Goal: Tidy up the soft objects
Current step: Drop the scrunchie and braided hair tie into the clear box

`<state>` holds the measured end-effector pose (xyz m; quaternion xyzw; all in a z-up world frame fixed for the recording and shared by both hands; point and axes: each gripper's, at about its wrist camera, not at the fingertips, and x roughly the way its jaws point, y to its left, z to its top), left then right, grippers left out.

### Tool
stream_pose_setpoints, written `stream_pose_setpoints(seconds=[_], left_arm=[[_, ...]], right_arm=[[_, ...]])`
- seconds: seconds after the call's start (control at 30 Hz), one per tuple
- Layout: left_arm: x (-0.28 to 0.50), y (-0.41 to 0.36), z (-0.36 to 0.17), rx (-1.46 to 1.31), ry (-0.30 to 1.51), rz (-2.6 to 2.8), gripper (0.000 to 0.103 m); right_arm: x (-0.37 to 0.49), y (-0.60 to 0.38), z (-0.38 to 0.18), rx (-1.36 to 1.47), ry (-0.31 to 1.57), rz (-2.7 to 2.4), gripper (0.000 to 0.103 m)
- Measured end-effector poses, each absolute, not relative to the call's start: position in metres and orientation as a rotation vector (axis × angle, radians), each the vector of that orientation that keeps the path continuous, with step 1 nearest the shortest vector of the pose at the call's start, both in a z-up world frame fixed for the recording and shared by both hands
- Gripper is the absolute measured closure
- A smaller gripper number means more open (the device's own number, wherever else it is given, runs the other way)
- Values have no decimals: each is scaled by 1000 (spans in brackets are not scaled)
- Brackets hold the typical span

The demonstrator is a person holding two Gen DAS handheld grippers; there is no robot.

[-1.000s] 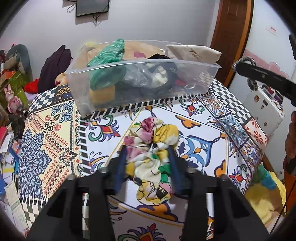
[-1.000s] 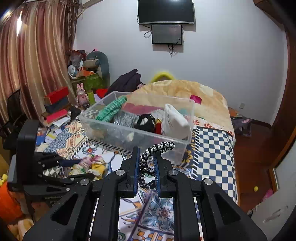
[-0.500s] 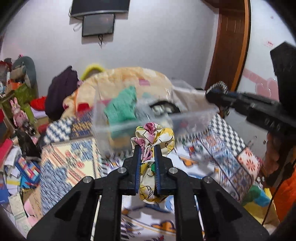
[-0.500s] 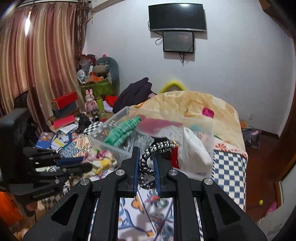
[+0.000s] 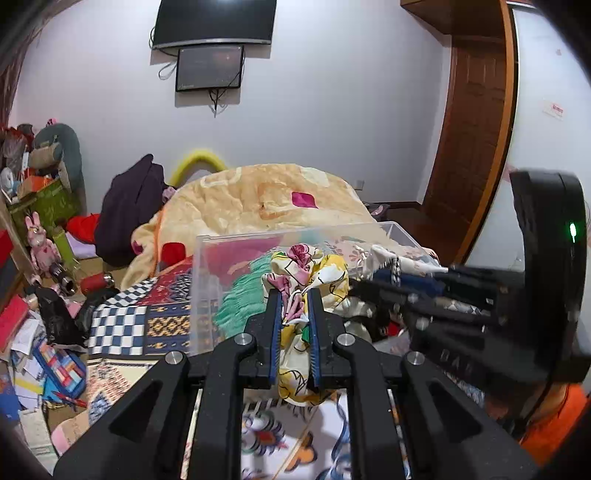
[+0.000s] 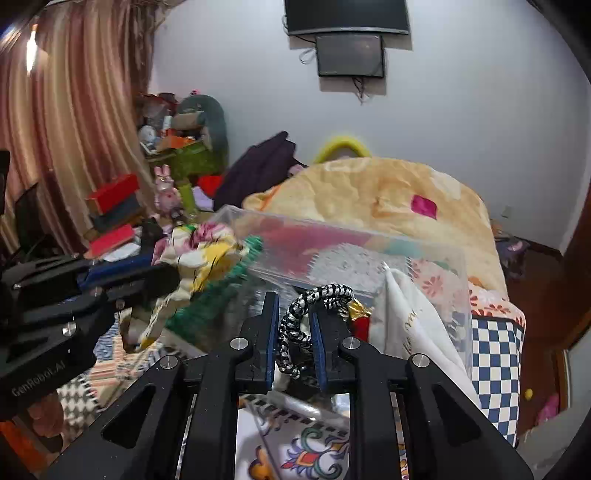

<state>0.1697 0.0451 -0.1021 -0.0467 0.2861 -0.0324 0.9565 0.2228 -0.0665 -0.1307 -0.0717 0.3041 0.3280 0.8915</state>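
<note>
While its blue-padded jaws pinch narrow on the crumpled floral scrunchie of yellow, pink and white fabric [image 5: 295,310], the left gripper [image 5: 294,295] holds that bundle lifted in front of the clear rectangular plastic bin [image 5: 207,280] in the left wrist view, the cloth bulging above the fingertips and hanging down between the black fingers. The bin stands on the patterned bedspread [image 5: 166,321] and holds a green fringed knit cloth [image 5: 240,295] near its left end. From the right edge the right gripper [image 5: 388,280] reaches in over the bin's contents, too blurred here to show how its jaws stand. Behind lies a heaped peach-coloured blanket [image 5: 258,199], with a dark wall-mounted screen [image 5: 214,22] above it.

In the right wrist view, the right gripper [image 6: 293,314] is closed narrow on a black-and-white braided hair tie [image 6: 314,302], whose loop arches above the fingertips just over the near wall of the bin [image 6: 436,258]. A folded white cloth [image 6: 410,325] leans inside the bin to the right of the tie. At left the left gripper [image 6: 162,273] shows side-on, carrying the floral scrunchie [image 6: 195,254] against the bin's left end, beside the green cloth [image 6: 221,288]. Striped pink curtains [image 6: 74,129] hang at far left.
</note>
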Motion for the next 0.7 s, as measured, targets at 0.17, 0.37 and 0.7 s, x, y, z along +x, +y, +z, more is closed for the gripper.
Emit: stream_pose_setpoints(seconds=[0.17,0.37,0.7], left_arm=[[192,44,-119,-102,622,-46,90],[191,40,-126,-103,643,-59,76],[156,44,-106,-147,590,-85,66]], right_arm=[[221,-72,-140,-161,667,675,73],[215,-86,-136,-153,670,684,51],[195,-109,-118,-119,627,675,48]])
